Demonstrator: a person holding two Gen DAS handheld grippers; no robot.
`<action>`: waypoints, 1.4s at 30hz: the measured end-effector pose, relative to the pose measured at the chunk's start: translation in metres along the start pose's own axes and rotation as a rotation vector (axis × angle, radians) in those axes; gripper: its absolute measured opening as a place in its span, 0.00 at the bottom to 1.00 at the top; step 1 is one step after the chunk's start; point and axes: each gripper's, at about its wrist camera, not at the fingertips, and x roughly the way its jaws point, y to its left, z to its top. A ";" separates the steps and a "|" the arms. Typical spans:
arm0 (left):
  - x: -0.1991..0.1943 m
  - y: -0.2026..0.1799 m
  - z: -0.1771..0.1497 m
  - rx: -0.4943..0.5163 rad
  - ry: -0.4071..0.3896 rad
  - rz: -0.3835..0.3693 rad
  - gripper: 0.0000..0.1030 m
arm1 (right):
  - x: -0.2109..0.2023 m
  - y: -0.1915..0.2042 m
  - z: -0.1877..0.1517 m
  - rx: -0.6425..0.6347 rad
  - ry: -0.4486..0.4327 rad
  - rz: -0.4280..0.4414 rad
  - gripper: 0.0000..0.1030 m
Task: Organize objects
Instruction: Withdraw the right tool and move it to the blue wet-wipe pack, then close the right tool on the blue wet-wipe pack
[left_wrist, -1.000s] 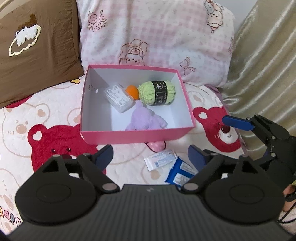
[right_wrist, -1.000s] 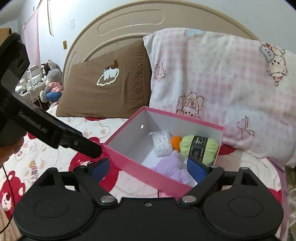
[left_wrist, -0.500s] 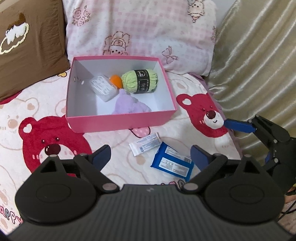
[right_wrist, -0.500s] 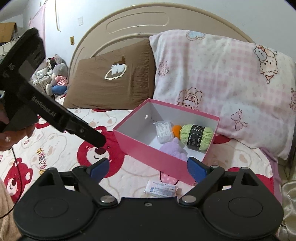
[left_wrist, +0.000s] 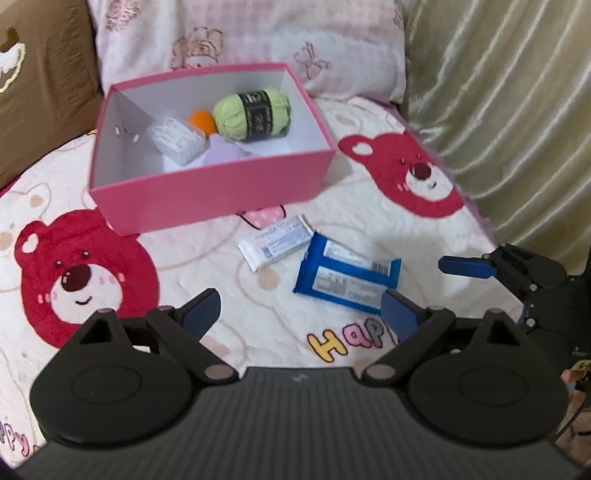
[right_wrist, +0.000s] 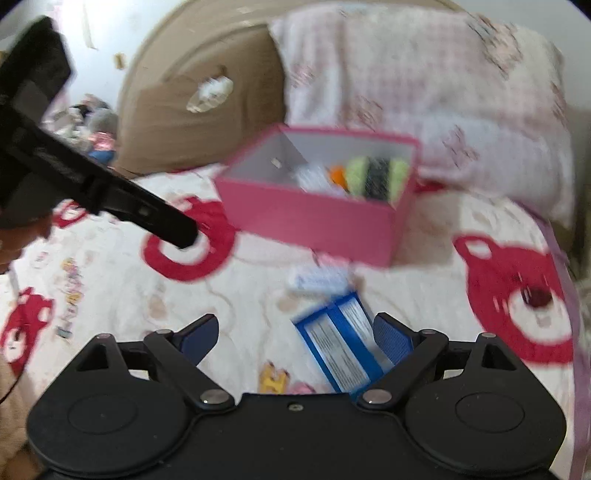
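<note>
A pink box (left_wrist: 207, 192) (right_wrist: 314, 221) stands on the bear-print bedspread with green yarn (left_wrist: 253, 110) (right_wrist: 376, 177), an orange ball (left_wrist: 202, 122), a clear case (left_wrist: 176, 138) and a lilac soft toy (left_wrist: 221, 155) inside. In front of it lie a white packet (left_wrist: 275, 242) (right_wrist: 317, 280) and a blue packet (left_wrist: 345, 275) (right_wrist: 338, 345). My left gripper (left_wrist: 301, 315) hovers open just short of both packets. My right gripper (right_wrist: 295, 338) is open, its right finger beside the blue packet; it shows at the right edge of the left wrist view (left_wrist: 469, 266). Neither holds anything.
A brown pillow (left_wrist: 40, 85) and a pink checked pillow (left_wrist: 251, 33) lean behind the box. A beige curtain (left_wrist: 509, 110) hangs along the bed's right edge. Soft toys (right_wrist: 96, 129) sit far left beyond the bed. A hand (right_wrist: 22, 236) holds the left gripper's body.
Both grippers have dropped and pulled back from the box. The two packets now lie fully in view ahead of the fingers. Both stayed open and empty.
</note>
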 end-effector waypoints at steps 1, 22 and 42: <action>0.007 -0.002 -0.004 0.003 0.006 -0.011 0.90 | 0.004 -0.002 -0.006 0.016 0.004 -0.012 0.90; 0.129 0.008 -0.028 -0.074 -0.003 -0.113 0.67 | 0.069 -0.019 -0.053 0.096 -0.024 -0.194 0.82; 0.162 0.005 -0.032 -0.108 -0.065 -0.091 0.32 | 0.088 -0.045 -0.062 0.297 0.042 -0.187 0.40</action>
